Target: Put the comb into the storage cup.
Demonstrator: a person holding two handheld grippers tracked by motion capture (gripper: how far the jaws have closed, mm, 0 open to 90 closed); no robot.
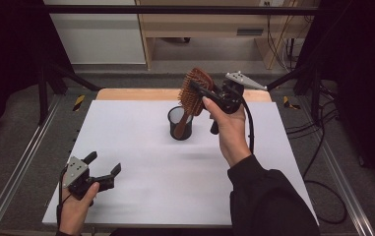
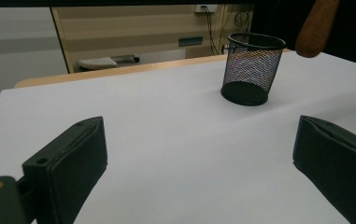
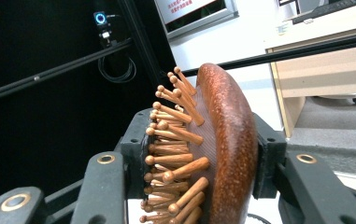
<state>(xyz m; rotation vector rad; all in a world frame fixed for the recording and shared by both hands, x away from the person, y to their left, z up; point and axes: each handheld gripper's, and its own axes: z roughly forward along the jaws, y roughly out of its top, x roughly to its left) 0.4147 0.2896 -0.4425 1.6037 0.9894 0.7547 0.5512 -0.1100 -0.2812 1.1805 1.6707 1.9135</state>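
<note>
Hairbrush [image 1: 193, 93] handle inside mesh cup [image 1: 180, 123]

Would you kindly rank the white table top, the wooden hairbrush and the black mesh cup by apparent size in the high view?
1. White table top, by far the largest.
2. Wooden hairbrush, raised toward the camera, which may flatter it.
3. Black mesh cup, smallest, though not far behind the brush.
</note>
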